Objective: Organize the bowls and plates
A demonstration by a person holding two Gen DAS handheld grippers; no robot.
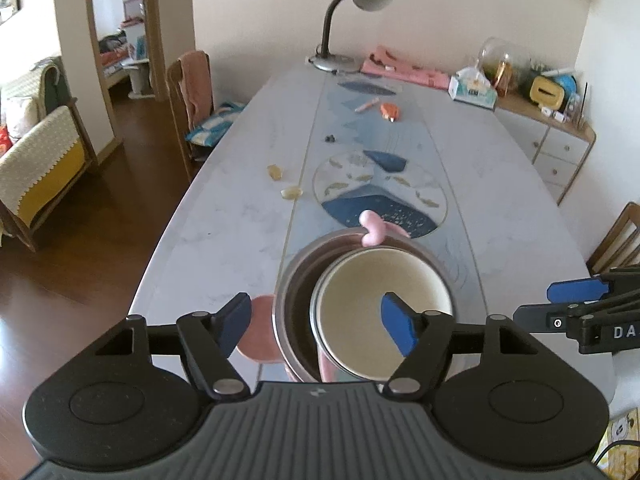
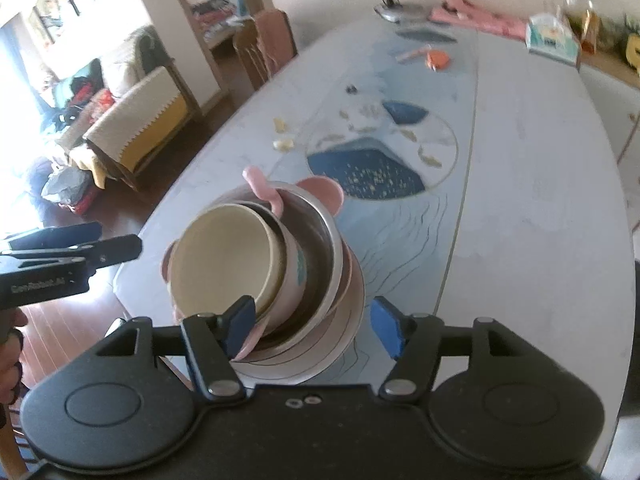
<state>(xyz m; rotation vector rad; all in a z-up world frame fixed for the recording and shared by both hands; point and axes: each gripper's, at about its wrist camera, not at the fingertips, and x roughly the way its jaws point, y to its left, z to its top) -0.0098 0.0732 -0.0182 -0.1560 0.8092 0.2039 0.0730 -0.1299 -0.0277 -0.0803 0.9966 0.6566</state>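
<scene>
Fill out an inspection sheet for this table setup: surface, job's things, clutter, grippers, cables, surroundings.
Surface: long pale marble-look table with a blue patterned runner down the middle.
Job's things: nested stack at the near end; cream bowl inside a steel bowl, a pink dish underneath.
Clutter: orange item, small yellowish bits, desk lamp, tissue box at the far end.
Grippers: left gripper open, holding nothing; right gripper open, holding nothing.
Cables: nothing seen.
Surroundings: chair at the left, drawer cabinet at the right, wooden floor.
</scene>
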